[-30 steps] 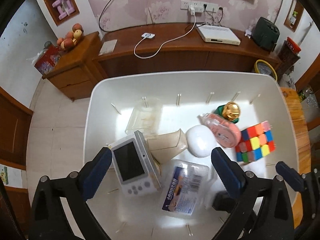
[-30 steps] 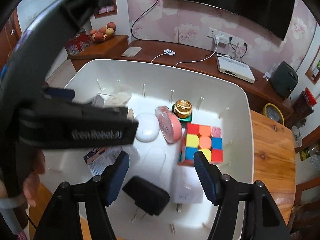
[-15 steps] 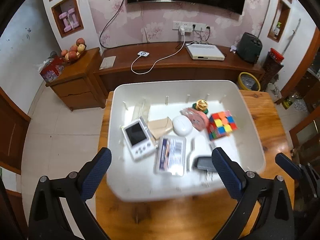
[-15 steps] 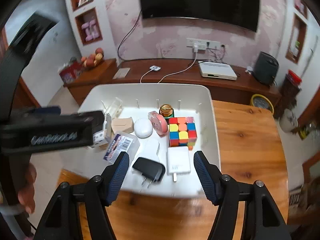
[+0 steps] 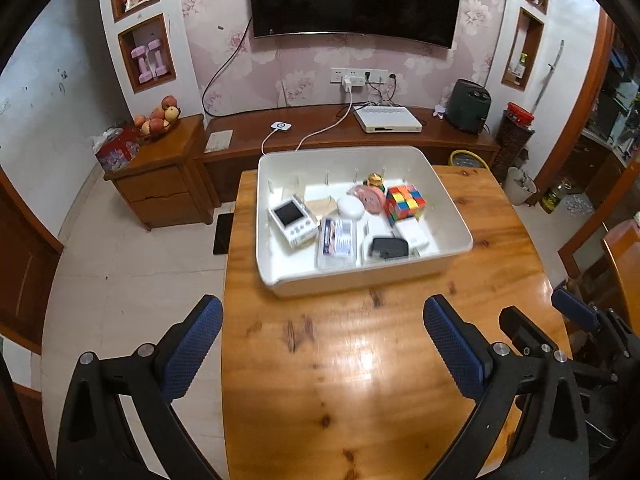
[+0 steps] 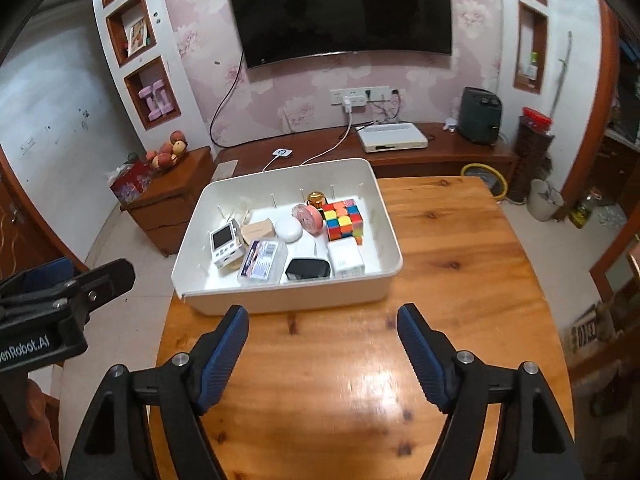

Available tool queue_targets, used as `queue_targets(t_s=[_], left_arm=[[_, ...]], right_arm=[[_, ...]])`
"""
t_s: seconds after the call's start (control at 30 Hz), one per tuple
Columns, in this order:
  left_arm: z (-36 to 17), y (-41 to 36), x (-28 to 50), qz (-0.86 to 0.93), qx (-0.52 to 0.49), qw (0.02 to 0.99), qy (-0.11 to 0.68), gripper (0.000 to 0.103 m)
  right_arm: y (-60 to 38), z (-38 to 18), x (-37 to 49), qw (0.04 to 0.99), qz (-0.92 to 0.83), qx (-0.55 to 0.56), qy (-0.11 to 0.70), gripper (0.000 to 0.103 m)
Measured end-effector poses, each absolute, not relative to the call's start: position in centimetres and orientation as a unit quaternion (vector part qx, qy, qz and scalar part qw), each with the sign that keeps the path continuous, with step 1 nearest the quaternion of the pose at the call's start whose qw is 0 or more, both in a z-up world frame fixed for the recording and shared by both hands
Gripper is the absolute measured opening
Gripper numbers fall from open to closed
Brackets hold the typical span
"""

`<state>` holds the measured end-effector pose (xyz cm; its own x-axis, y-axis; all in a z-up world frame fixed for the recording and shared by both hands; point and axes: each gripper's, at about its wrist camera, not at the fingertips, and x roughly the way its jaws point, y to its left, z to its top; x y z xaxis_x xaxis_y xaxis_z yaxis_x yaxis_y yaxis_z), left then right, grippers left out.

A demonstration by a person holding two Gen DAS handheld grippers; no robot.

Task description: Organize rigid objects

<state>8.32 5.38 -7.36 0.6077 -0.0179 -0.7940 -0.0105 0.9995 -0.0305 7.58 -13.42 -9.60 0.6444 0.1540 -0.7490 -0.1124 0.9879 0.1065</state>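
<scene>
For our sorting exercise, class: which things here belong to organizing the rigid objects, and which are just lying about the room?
Belongs to the job:
white bin
puzzle cube
handheld game
black charger
white adapter
pink tape

Just lying about:
TV
fruit bowl
pink dumbbells
set-top box

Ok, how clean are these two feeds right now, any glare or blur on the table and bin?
Left wrist view: a bright glare patch on the wooden table between the tongs; the white bin looks slightly soft, and straight walls bow from the fisheye. Right wrist view: similar glare on the tabletop near the bottom, edges curved, the contents of the bin readable, such as the colour cube.
</scene>
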Motion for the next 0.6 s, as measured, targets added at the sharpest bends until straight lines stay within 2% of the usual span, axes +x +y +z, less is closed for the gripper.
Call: queue_targets(t_s=[0.37, 0.6], left_arm=[[-9.2, 5.0, 3.7, -0.007, -0.04, 0.89, 0.453, 0.1], [-7.4, 4.0, 1.9, -0.01, -0.037, 0.893, 0.448, 0.1]], right_arm=[[-13.7, -9.6, -0.4, 0.906, 0.039, 0.007, 0.421, 0.078], [-14.5, -9.1, -2.3, 0.901, 0.027, 0.001, 0.434, 0.078]])
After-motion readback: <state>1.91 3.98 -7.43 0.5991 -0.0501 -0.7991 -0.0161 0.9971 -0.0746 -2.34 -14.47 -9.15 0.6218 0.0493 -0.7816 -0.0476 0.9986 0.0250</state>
